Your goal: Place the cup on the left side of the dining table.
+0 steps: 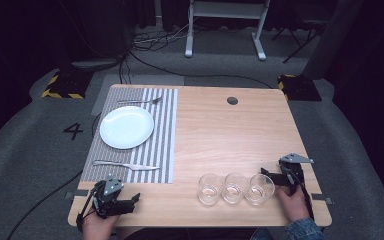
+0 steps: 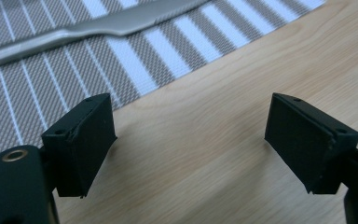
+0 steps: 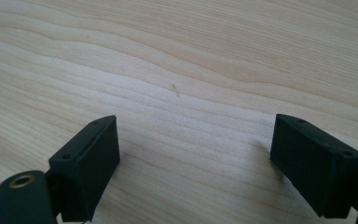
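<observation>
Pointing toward 9 o'clock in the high view, the right gripper (image 1: 269,176) stands with jaws wide and empty; its own view shows bare table (image 3: 177,56) between the pads. The nearest glass (image 1: 260,189) lies just beside the fingertips, at about 8 o'clock from them, upright, last of three in a row running 9 to 3 o'clock. The left gripper (image 1: 136,198), jaws also apart and empty, rests near the placemat (image 2: 51,84) corner, below the knife (image 2: 98,25), well apart from the glasses. Judgement: the right hand is nearer
</observation>
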A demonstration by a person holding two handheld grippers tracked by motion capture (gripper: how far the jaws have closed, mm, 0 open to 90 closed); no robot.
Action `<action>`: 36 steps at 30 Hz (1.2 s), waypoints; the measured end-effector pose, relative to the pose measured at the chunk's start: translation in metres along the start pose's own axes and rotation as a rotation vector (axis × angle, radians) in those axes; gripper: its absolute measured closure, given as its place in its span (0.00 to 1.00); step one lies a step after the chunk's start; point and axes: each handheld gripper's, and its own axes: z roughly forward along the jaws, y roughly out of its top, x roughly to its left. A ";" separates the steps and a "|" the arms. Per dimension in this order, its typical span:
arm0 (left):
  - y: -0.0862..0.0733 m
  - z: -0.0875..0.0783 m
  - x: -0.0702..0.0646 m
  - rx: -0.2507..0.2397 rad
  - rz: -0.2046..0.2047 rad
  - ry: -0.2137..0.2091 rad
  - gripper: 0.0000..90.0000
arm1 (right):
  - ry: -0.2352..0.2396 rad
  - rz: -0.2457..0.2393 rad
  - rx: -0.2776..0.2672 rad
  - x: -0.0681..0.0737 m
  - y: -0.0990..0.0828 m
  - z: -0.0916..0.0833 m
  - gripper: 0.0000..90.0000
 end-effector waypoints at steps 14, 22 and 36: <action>0.021 -0.021 -0.014 -0.082 -0.051 -0.076 0.20 | 0.000 -0.001 0.001 0.000 0.000 0.000 0.18; 0.029 -0.035 -0.018 -0.121 -0.047 -0.064 0.20 | 0.000 -0.002 0.000 0.000 0.000 0.000 0.18; 0.045 -0.041 -0.022 -0.176 -0.021 -0.144 0.20 | 0.001 -0.002 0.001 0.000 0.000 0.000 0.18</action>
